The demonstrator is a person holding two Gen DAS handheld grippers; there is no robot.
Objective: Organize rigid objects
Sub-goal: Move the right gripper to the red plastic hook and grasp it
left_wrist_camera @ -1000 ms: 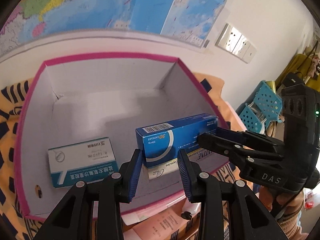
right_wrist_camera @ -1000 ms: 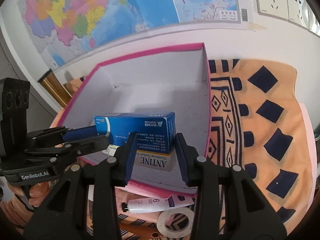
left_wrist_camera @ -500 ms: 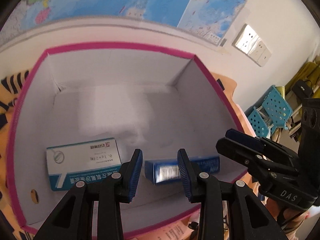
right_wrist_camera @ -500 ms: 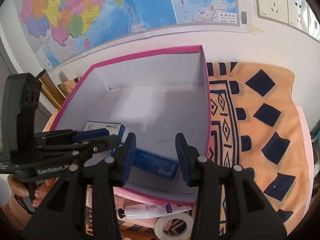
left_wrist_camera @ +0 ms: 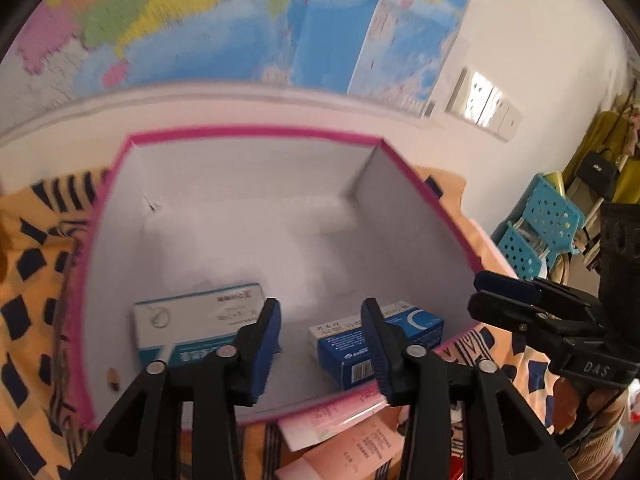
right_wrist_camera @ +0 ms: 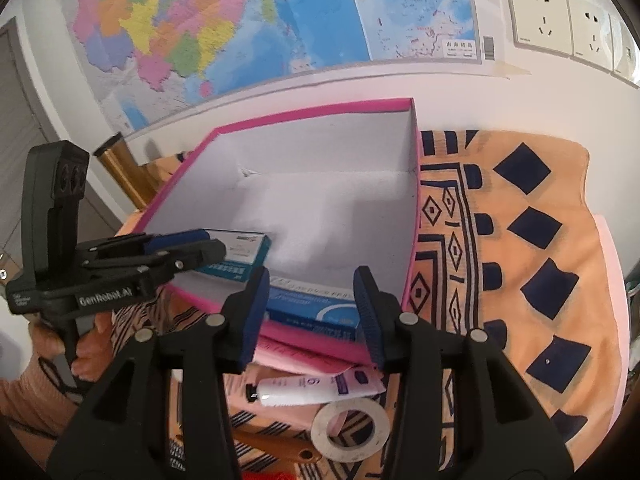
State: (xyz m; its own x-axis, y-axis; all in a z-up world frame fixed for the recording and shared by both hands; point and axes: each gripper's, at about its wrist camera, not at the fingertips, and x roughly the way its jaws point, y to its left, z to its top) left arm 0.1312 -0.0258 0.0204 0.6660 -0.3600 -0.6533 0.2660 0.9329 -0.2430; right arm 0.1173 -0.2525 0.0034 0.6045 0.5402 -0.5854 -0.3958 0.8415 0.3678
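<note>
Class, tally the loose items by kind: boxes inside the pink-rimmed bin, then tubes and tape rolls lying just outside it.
Boxes in bin: 2 (white-and-teal box, blue box)
Tubes: 1 (white tube)
Tape rolls: 1 (tape roll)
Total: 4

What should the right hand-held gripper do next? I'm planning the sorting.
Probably reach down for the white tube. The right hand-held gripper is open and empty, the blue carton already lies in the pink box, and the tube lies on the cloth just below.
</note>
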